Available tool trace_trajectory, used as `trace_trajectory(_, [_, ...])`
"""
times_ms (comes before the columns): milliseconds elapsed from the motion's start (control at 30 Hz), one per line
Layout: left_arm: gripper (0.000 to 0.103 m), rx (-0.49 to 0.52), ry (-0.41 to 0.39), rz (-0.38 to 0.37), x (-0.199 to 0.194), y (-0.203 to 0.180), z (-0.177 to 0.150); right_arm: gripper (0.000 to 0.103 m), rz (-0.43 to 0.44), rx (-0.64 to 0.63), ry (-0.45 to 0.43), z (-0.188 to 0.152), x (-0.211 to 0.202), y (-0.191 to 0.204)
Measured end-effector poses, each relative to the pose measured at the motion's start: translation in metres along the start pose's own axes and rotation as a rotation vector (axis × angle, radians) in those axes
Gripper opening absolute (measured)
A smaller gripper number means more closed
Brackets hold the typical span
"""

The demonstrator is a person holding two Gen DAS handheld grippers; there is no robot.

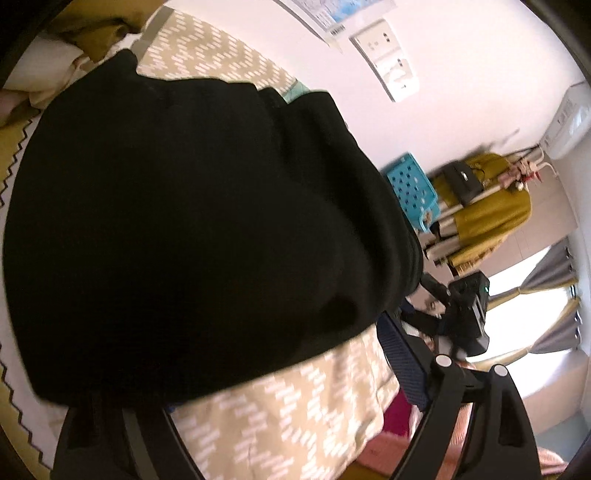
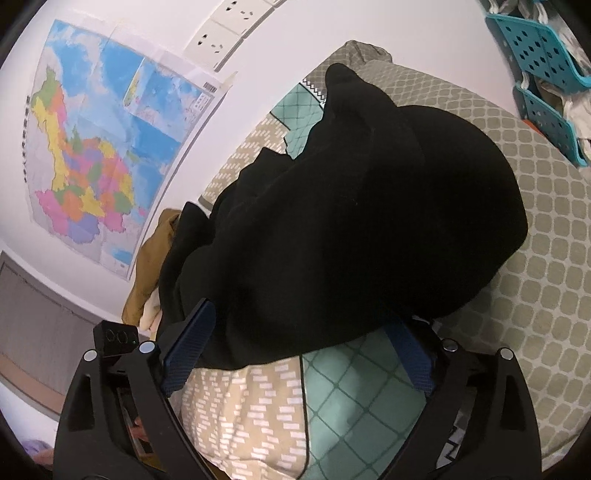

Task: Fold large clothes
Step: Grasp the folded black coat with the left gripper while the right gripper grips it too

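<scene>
Lying bunched on the bed [image 2: 546, 295], the black garment [image 2: 351, 229] hides both grippers' jaws; grip unclear.

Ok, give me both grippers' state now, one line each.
Left gripper: open, fingers wide apart, black garment draped over them.
Right gripper: open, fingers spread, the same garment lying across them.

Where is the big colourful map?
The map hangs on the white wall at the left of the right wrist view, below the wall sockets and left of the black garment.
</scene>
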State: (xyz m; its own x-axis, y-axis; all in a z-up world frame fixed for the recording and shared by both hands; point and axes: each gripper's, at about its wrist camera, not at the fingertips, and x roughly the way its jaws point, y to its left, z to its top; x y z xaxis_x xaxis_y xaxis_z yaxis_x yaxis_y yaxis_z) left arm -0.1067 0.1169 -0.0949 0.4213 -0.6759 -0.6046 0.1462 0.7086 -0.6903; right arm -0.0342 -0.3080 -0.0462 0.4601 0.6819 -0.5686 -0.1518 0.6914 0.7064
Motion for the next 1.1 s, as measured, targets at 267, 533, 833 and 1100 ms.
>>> trace_trajectory(267, [0.084,-0.073,-0.121,0.052,0.0,0.004,0.006,0.096,0.005,0.074,-0.033,0.01,0.008,0.001])
trace_trajectory(533, [0.084,-0.054,-0.134,0.121,-0.003,-0.003,0.002,0.097,0.0,0.158,-0.085,0.022,0.021,0.002])
trace_trajectory(833, [0.084,-0.009,-0.159,0.233,-0.003,-0.007,0.009,0.09,-0.029,0.081,-0.084,0.033,0.05,0.016])
trace_trajectory(1100, [0.085,0.014,-0.169,0.275,-0.001,-0.007,0.008,0.08,-0.046,0.039,-0.092,0.031,0.048,0.011])
